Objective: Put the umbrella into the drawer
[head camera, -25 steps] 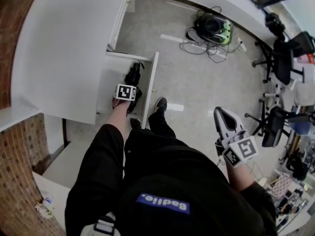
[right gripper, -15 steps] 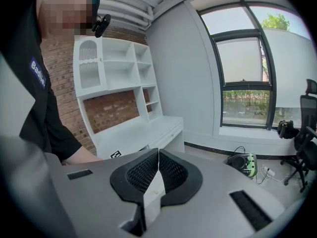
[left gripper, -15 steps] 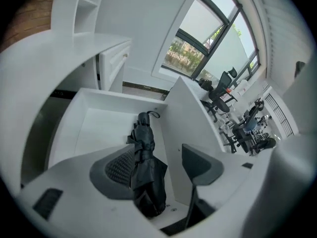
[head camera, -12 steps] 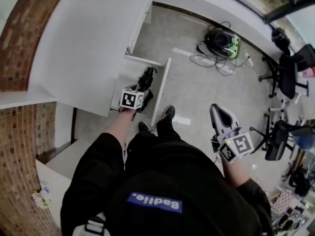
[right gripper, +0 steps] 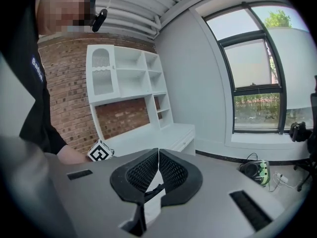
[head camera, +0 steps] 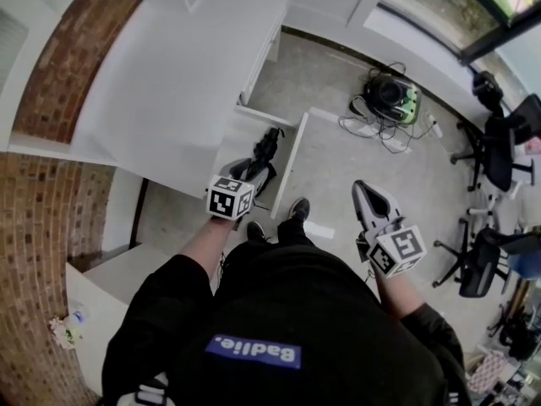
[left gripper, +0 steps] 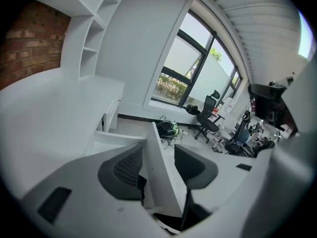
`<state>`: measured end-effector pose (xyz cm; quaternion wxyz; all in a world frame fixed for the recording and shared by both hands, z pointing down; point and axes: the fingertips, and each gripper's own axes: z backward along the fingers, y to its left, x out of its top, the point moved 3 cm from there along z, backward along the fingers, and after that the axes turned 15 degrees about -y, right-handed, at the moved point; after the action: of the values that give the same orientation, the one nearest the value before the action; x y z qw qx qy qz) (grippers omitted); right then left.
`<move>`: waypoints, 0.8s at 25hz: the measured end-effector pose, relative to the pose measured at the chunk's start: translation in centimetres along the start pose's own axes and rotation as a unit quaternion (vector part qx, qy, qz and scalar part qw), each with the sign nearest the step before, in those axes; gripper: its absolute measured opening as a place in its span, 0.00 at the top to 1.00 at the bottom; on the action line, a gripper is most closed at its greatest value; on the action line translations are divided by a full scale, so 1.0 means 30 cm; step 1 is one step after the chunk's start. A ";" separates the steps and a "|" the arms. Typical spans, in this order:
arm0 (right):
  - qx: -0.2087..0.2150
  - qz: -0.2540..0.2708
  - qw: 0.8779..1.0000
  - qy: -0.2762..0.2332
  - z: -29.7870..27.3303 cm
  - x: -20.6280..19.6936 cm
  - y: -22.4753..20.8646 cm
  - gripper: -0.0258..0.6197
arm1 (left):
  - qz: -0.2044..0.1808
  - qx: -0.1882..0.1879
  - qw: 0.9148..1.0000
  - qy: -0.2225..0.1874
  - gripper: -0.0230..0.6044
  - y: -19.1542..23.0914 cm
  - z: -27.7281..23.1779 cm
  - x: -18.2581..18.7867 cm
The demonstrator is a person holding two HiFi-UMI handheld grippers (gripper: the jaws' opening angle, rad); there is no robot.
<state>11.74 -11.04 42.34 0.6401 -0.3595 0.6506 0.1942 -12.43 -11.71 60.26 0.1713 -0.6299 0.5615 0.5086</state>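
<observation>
Umbrella in the open drawer, drawer out from the desk's front edge before you, chairs far to your right.

Count: one umbrella, one open drawer, both below my left gripper. Two grippers in all, counting my right gripper. Two shoes under them.

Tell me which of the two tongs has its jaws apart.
The left tongs: jaws apart with nothing between them, though they have just been closing partway. The right tongs have their jaws pressed together, empty.
</observation>
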 end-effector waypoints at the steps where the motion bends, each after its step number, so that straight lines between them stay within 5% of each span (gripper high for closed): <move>1: 0.003 -0.001 1.000 -0.003 0.002 0.001 0.009 0.91 | -0.005 -0.005 1.000 -0.008 0.65 -0.025 0.023 0.016; 20: 0.040 -0.002 0.999 -0.023 0.024 -0.020 0.149 0.91 | -0.037 -0.060 0.982 -0.178 0.96 -0.304 0.335 0.339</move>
<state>8.99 -7.43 41.91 0.6687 -0.3304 0.6426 0.1753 -10.41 -6.39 44.27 0.2489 -0.5589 0.4670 0.6384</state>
